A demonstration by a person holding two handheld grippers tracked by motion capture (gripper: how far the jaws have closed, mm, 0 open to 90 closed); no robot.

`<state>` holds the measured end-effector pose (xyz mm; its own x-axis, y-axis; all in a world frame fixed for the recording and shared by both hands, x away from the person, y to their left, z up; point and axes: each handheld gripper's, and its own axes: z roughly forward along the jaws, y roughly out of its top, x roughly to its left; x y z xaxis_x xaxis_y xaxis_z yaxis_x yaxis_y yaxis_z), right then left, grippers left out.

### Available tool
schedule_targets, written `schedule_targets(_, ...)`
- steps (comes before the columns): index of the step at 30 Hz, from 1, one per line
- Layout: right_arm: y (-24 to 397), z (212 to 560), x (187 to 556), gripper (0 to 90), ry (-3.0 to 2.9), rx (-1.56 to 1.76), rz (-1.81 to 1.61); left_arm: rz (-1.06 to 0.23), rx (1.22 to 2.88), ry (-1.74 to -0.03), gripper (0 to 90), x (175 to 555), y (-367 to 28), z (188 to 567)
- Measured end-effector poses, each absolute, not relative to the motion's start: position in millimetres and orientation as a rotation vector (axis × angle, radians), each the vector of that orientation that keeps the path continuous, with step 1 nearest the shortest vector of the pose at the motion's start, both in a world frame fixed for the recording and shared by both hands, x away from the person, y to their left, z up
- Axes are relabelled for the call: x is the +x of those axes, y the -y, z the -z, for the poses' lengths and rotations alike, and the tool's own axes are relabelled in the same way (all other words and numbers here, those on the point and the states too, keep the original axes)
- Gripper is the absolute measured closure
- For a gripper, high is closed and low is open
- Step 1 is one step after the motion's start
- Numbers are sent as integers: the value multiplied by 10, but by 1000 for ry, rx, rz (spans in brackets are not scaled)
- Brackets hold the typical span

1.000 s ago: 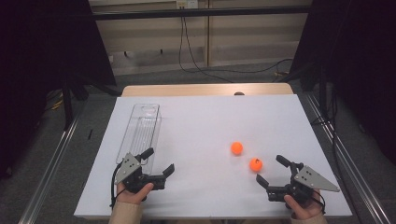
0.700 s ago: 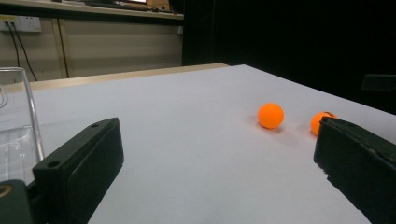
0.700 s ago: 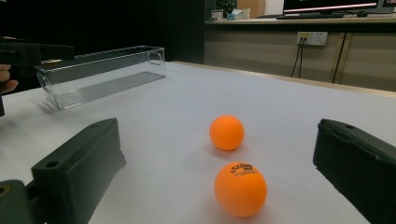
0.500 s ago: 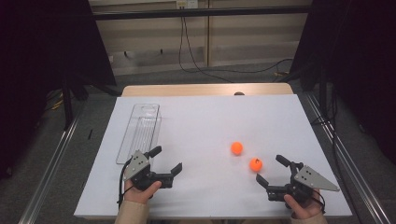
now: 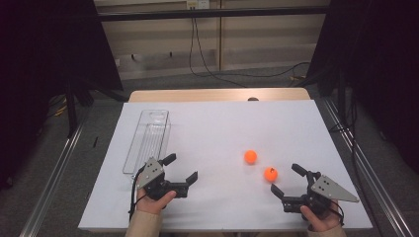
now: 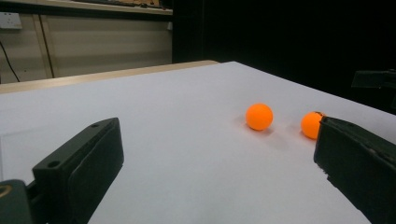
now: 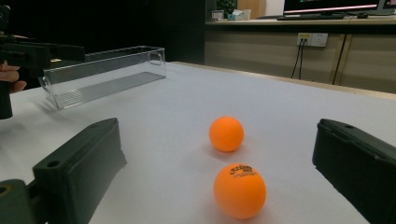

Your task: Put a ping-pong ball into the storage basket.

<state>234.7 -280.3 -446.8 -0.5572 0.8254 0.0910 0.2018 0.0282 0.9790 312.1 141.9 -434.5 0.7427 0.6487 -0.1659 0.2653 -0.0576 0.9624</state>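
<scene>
A: What is being seen nearest the table's front edge?

B: The left gripper [image 5: 182,169] and the right gripper [image 5: 287,179] are being held low over the white table [image 5: 217,123], each with jaws spread wide and nothing being gripped.

A: And the balls?

B: The nearer orange ball [image 5: 270,173] is being shown resting just ahead of the right gripper, with black print facing up [image 7: 240,190]. The farther orange ball [image 5: 250,156] is lying close beside it, not touching.

A: Farther off?

B: A clear plastic tray [image 5: 148,140] is being seen lying lengthwise beyond the left gripper, well apart from both balls.
</scene>
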Motion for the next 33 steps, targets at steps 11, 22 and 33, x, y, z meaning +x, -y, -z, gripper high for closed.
schedule_targets(11,2811,4469,2354,10,-1789,1041,-1569,-358,1660,-743,14,3154,-1329,4361)
schedule_targets(22,2812,4466,2372,11,-1793,1033,-1565,-335,1683,-740,16,3183,-1192,4380)
schedule_targets(33,2794,4467,2392,11,-1797,1031,-1567,-328,1696,-736,17,3199,-1094,4381)
